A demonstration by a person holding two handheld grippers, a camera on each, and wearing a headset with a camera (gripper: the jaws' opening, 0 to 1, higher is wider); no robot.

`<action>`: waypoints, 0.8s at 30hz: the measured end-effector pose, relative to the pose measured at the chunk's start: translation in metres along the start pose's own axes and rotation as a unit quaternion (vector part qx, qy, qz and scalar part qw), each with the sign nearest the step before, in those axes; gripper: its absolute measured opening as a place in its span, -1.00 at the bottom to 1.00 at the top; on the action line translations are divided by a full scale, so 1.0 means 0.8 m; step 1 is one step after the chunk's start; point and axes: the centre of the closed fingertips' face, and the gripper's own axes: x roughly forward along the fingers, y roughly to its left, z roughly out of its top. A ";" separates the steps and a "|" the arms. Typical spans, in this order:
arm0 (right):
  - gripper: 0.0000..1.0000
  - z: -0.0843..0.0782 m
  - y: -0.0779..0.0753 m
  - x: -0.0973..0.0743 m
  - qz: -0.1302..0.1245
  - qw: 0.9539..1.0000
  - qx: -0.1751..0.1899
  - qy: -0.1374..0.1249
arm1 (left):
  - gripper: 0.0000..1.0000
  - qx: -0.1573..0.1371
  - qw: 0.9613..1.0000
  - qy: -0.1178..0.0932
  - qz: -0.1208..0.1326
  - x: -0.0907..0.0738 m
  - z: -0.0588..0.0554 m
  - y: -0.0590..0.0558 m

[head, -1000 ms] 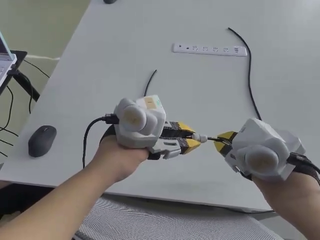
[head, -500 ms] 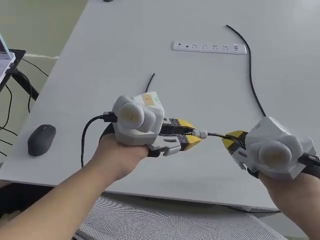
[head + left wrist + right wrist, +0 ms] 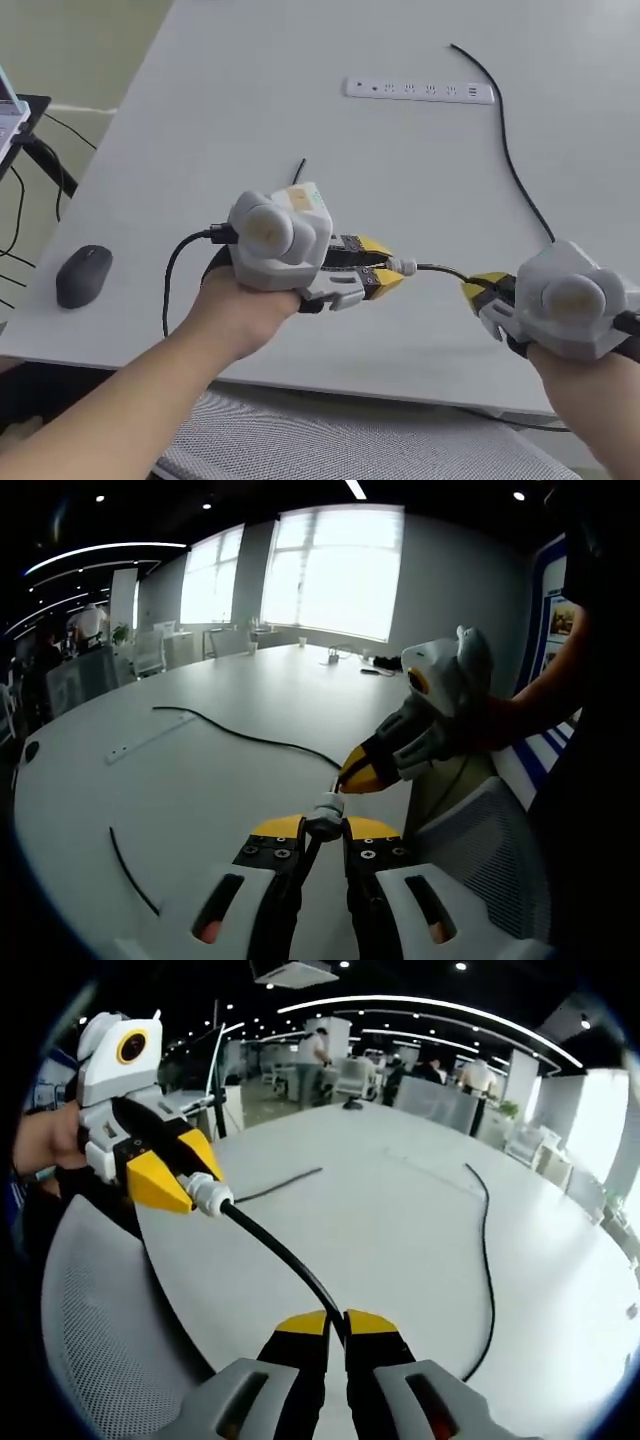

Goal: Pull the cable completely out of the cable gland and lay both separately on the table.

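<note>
Head view: right gripper (image 3: 480,291) has drawn further right, jaws closed on cable (image 3: 440,269) | left gripper (image 3: 385,280) jaws clamp gland (image 3: 401,267) above near tabletop (image 3: 250,150) edge | longer cable span exposed, still threaded through gland; extraction looks partway.

The white table (image 3: 250,100) spreads out under the fingers (image 3: 372,248) of your left gripper (image 3: 388,268). A white power strip (image 3: 420,91) lies well beyond those fingers, far across the table. A dark mouse (image 3: 83,278) sits well behind them, out past your wrist, near the table's edge. A grey mesh chair (image 3: 300,440) shows below the fingers at the near edge. A laptop (image 3: 8,110) stands off the table, farther out than the mouse.
</note>
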 end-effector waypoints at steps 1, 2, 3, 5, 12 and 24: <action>-1.00 -0.002 0.000 0.000 0.001 1.000 0.006 0.002 | -0.70 0.000 1.000 0.000 0.000 0.001 0.000 0.000; -1.00 -0.005 0.003 0.000 0.005 1.000 0.022 0.005 | -0.70 0.000 1.000 0.001 0.000 0.002 -0.001 0.000; -1.00 -0.006 0.002 0.001 0.005 1.000 0.029 0.004 | -0.70 0.001 1.000 0.002 0.001 0.003 -0.002 -0.001; -1.00 -0.008 0.000 0.001 0.003 0.999 0.039 0.004 | -0.70 0.000 1.000 0.003 0.000 0.006 -0.003 -0.002; -0.99 -0.008 0.000 -0.002 0.009 1.000 0.021 0.003 | -0.70 -0.001 1.000 0.005 0.003 0.007 -0.002 -0.002; -0.97 0.000 0.003 -0.009 0.016 0.999 -0.032 -0.004 | -0.70 -0.011 1.000 0.004 0.011 0.003 0.000 0.005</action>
